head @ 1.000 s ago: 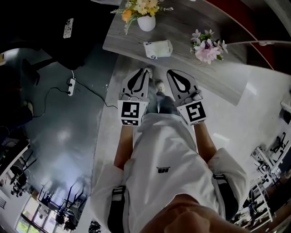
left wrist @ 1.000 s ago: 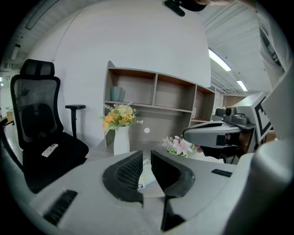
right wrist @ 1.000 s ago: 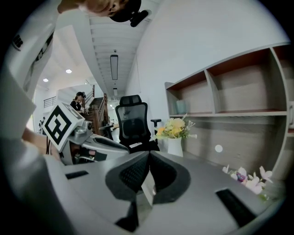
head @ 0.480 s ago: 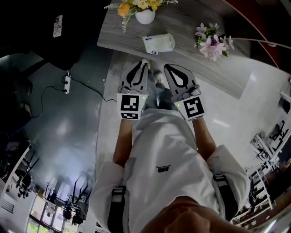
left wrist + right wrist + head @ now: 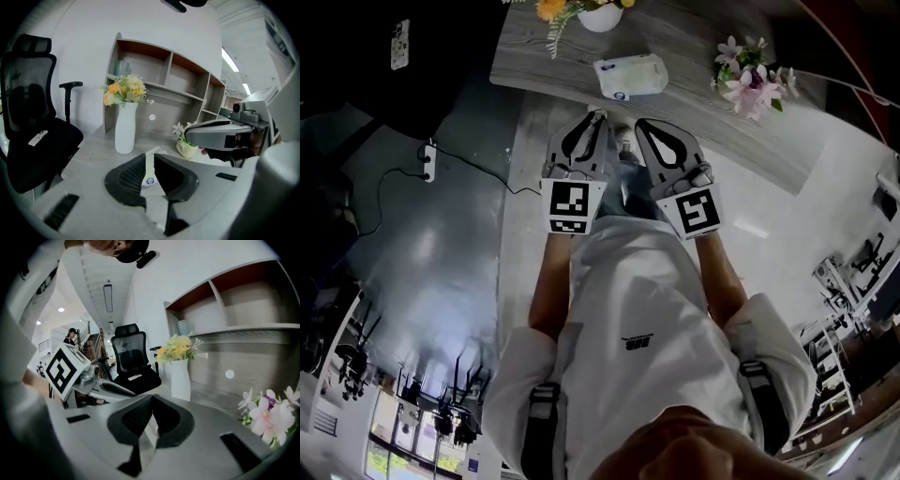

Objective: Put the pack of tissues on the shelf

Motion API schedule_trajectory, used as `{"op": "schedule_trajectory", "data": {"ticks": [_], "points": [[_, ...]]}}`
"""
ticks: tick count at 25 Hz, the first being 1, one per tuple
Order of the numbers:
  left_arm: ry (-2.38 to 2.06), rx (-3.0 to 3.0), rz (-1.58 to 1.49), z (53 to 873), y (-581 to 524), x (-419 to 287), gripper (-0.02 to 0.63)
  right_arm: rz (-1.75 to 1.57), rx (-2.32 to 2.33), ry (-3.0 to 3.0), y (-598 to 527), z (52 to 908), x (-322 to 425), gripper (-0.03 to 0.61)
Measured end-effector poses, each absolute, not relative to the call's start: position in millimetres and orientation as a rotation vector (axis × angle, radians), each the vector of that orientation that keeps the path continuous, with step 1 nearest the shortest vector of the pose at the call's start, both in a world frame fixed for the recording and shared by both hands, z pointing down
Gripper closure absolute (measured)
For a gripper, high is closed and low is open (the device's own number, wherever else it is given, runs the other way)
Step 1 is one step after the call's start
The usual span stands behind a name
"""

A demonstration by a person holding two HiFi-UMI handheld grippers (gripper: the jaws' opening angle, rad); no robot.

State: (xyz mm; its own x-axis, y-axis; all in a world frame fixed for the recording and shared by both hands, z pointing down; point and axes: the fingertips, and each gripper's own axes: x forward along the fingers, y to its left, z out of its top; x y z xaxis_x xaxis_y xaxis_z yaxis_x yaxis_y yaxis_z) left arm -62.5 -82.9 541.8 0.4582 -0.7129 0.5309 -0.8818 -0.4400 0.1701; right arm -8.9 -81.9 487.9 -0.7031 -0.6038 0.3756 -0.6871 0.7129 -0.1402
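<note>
The pack of tissues (image 5: 628, 75), white with a blue round label, lies flat on the grey wood desk (image 5: 534, 56) near its front edge. Both grippers are held side by side just short of that edge, pointing at the pack. My left gripper (image 5: 599, 116) is shut with nothing in it, and so is my right gripper (image 5: 639, 124). In the left gripper view the pack (image 5: 151, 177) shows through the narrow slit between the jaws of the left gripper (image 5: 150, 157). The wooden shelf (image 5: 164, 70) with open compartments stands at the back of the desk. In the right gripper view the right gripper (image 5: 151, 398) faces the shelf (image 5: 243, 310).
A white vase of yellow flowers (image 5: 125, 126) and a small pot of pink flowers (image 5: 187, 145) stand on the desk, one on each side of the pack. A black office chair (image 5: 33, 131) with a phone on its seat is at the left. A power strip (image 5: 425, 161) and its cable lie on the floor.
The desk, the pack and both grippers have slid up in the head view. The grippers stay shut and side by side, about as far from the pack as before.
</note>
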Motion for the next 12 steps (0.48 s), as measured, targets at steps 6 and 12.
{"op": "schedule_trajectory", "data": {"ticks": [6, 12], "points": [[-1.319, 2.271, 0.557, 562.2, -87.6, -63.8, 0.571, 0.407, 0.996, -2.601, -82.0, 505.1, -12.8, 0.552], [-1.298, 2.268, 0.575, 577.4, -92.2, -64.1, 0.571, 0.421, 1.0, -2.583, -84.0, 519.2, -13.8, 0.552]]}}
